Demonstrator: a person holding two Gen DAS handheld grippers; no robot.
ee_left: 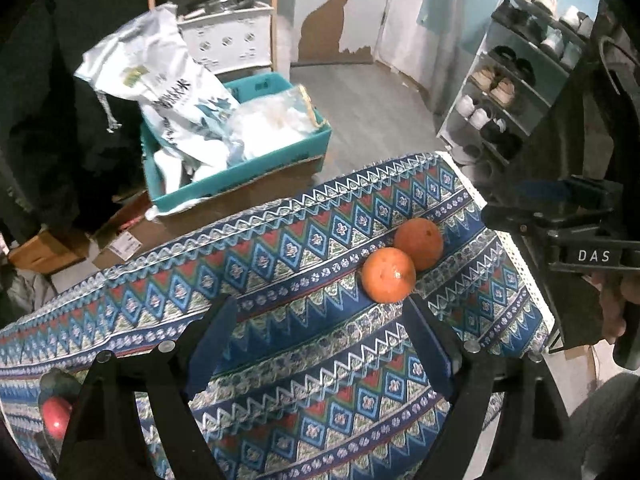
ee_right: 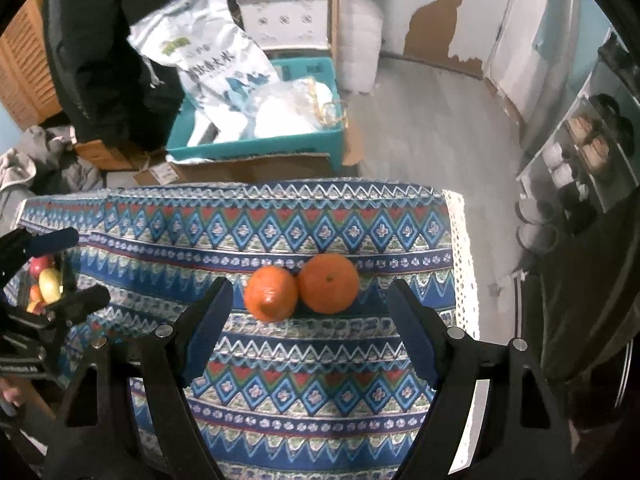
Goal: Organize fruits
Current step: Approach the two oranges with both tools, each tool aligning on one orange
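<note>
Two oranges lie touching on the patterned tablecloth (ee_right: 320, 216): a smaller one (ee_right: 271, 294) (ee_left: 389, 275) and a larger one (ee_right: 329, 283) (ee_left: 419, 243). My right gripper (ee_right: 310, 296) is open and empty, its fingers on either side of the pair, just short of them. My left gripper (ee_left: 320, 312) is open and empty above the cloth; the smaller orange sits just beyond its right fingertip. It also shows at the left edge of the right wrist view (ee_right: 64, 268). A red fruit (ee_left: 56, 416) and a pile of mixed fruits (ee_right: 44, 284) sit at the table's left end.
The table's far edge drops to the floor (ee_right: 432, 128). Beyond it stands a teal bin (ee_right: 256, 144) with bags on cardboard boxes. A shoe rack (ee_left: 516, 80) stands at the right. The white lace cloth hem (ee_right: 464, 264) marks the table's right edge.
</note>
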